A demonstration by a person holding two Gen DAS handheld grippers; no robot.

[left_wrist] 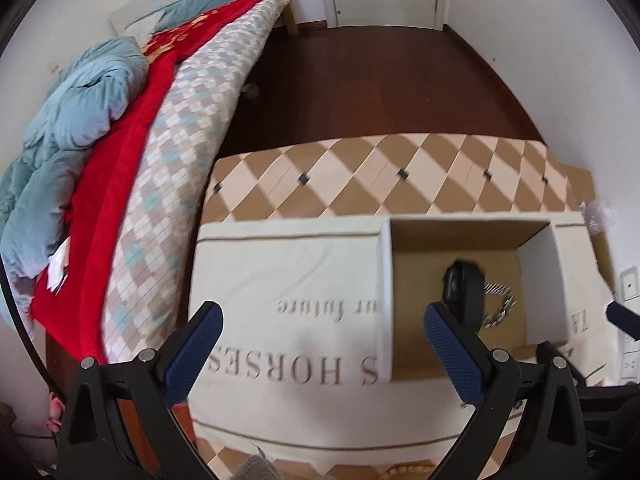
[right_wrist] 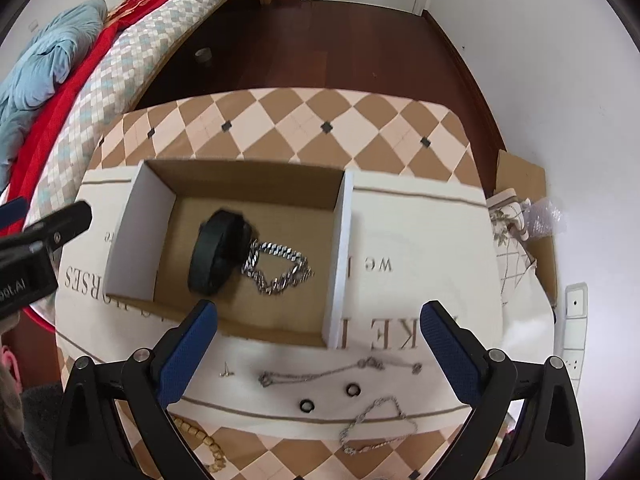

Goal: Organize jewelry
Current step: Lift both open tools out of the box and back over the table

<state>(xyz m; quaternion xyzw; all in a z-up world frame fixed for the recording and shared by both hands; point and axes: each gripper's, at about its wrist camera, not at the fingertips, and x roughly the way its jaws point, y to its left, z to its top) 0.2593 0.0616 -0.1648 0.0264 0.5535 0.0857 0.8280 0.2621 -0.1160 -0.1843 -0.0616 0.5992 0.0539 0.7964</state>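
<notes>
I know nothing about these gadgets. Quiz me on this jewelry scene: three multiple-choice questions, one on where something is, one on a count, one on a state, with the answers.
1. Where does the thick silver chain lie?
A. inside the cardboard box, beside the black band
B. on the bed
C. on the floor

2. How many small black rings lie on the white cloth in front of the box?
A. none
B. two
C. five

3. How do the right gripper's blue fingers stand?
A. clamped on a ring
B. shut and empty
C. wide apart, holding nothing

Answers: 1 A, chain and band rest on the box floor. 2 B, two dark rings sit side by side. 3 C, a wide gap with nothing between the fingers.
</notes>
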